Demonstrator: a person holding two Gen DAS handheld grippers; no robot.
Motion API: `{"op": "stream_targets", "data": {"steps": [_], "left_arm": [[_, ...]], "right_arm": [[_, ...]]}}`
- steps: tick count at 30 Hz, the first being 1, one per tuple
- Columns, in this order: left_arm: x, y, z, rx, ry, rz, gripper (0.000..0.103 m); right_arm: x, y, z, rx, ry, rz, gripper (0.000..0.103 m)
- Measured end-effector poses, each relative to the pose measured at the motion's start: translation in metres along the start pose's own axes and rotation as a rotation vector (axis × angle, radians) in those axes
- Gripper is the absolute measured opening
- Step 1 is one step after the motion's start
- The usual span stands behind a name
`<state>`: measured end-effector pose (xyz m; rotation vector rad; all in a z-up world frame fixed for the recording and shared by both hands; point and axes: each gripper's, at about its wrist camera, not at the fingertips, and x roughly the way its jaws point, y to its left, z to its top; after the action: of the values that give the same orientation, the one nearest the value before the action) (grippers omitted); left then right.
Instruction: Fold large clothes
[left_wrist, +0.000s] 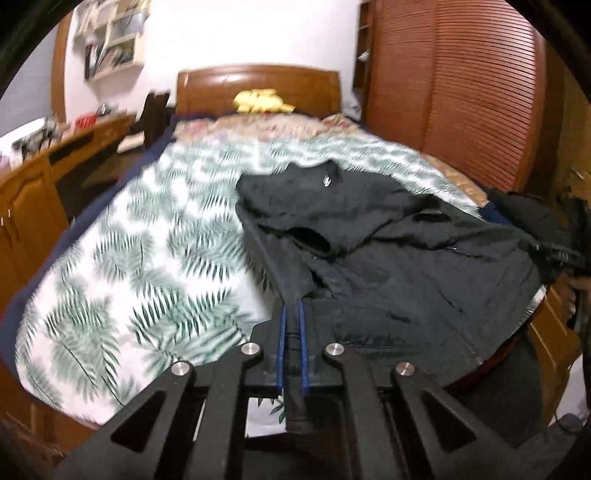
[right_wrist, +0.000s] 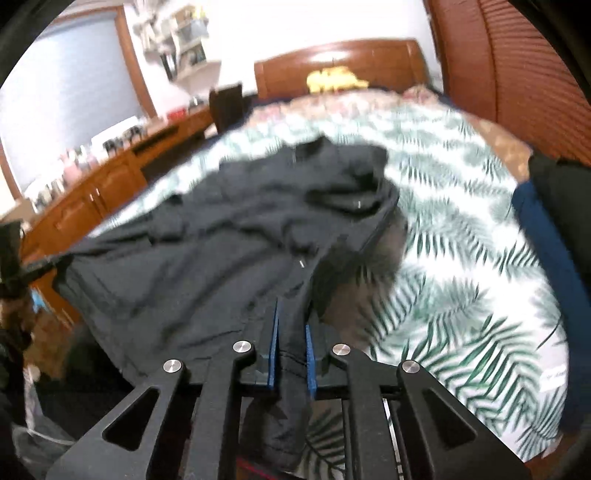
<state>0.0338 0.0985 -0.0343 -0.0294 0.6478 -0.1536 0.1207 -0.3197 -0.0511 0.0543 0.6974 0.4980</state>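
Observation:
A large black jacket (left_wrist: 388, 236) lies across the near end of a bed, its collar toward the headboard. My left gripper (left_wrist: 292, 314) is shut on the jacket's near left hem, a strip of black cloth pinched between its blue pads. In the right wrist view the same jacket (right_wrist: 229, 229) spreads to the left, and my right gripper (right_wrist: 291, 325) is shut on its near right hem edge, cloth hanging down between the fingers. The hem is lifted off the bed and stretched between the two grippers. The other gripper shows at each view's edge, blurred.
The bed carries a white cover with green leaf print (left_wrist: 140, 258). A wooden headboard (left_wrist: 258, 88) with a yellow item (left_wrist: 258, 100) stands at the far end. A wooden desk and cabinets (right_wrist: 103, 184) run along the left; a slatted wooden wardrobe (left_wrist: 454, 92) stands on the right.

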Motion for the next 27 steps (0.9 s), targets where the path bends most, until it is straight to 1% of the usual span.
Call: {"op": "stream_targets", "data": {"steps": [2, 6, 13, 19, 21, 23, 27], "left_arm": [[-0.016, -0.005, 0.008, 0.007, -0.036, -0.006, 0.003], [-0.055, -0.008, 0.019, 0.019, -0.102, 0.007, 0.003], [-0.126, -0.007, 0.027, 0.03, -0.195, 0.024, 0.003], [-0.173, -0.018, 0.03, 0.051, -0.259, 0.013, 0.003], [-0.18, -0.021, 0.033, 0.062, -0.271, 0.018, 0.003], [-0.175, -0.023, 0.037, 0.071, -0.27, 0.035, 0.004], [-0.135, -0.014, 0.052, 0.049, -0.233, 0.049, 0.004]], "right_arm": [[-0.017, 0.005, 0.009, 0.0, -0.034, 0.012, 0.008], [-0.055, 0.019, 0.022, -0.023, -0.091, 0.022, 0.008], [-0.124, 0.04, 0.029, -0.051, -0.173, 0.047, 0.008], [-0.17, 0.054, 0.032, -0.069, -0.235, 0.067, 0.008], [-0.179, 0.056, 0.034, -0.077, -0.245, 0.075, 0.008], [-0.179, 0.057, 0.036, -0.095, -0.247, 0.051, 0.008], [-0.152, 0.048, 0.045, -0.101, -0.21, 0.017, 0.008]]}}
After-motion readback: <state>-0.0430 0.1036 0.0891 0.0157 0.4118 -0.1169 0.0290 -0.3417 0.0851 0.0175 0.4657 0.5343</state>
